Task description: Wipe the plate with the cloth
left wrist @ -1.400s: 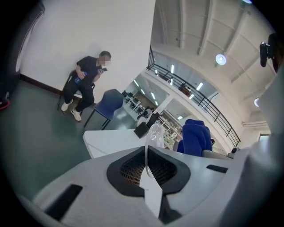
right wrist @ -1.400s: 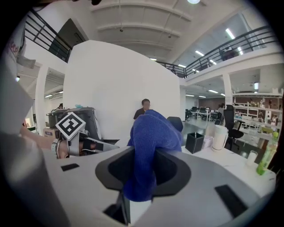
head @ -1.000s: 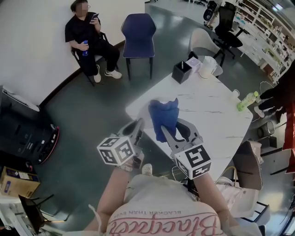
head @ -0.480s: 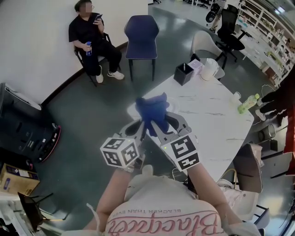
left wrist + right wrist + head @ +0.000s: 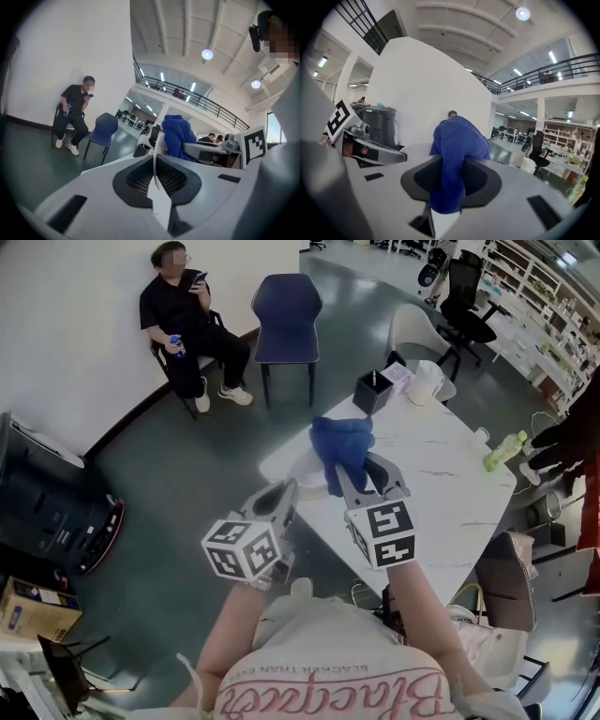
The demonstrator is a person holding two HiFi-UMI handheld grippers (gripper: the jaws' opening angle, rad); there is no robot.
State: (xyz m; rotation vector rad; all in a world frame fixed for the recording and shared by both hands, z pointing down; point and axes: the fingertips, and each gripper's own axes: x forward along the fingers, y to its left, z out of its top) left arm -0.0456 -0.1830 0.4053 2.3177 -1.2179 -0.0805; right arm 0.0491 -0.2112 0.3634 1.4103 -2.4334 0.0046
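Note:
My left gripper [image 5: 284,493] is shut on the rim of a thin white plate [image 5: 309,474], held on edge over the near corner of the white table [image 5: 441,484]. In the left gripper view the plate [image 5: 157,146] runs edge-on between the closed jaws of that gripper [image 5: 154,161]. My right gripper [image 5: 364,470] is shut on a bunched blue cloth [image 5: 342,442], which stands just right of the plate. Seen from the right gripper [image 5: 450,187], the cloth [image 5: 457,150] fills the gap between the jaws and hides what lies beyond.
On the table's far end stand a black box [image 5: 373,388] and a white jug [image 5: 424,376], with a green bottle [image 5: 504,444] at the right edge. A blue chair [image 5: 286,315] and a seated person [image 5: 183,320] are beyond. A black cabinet [image 5: 47,512] stands at left.
The right gripper swung the cloth left across the plate, then back to the right and a little farther out. The left gripper and plate stayed nearly still.

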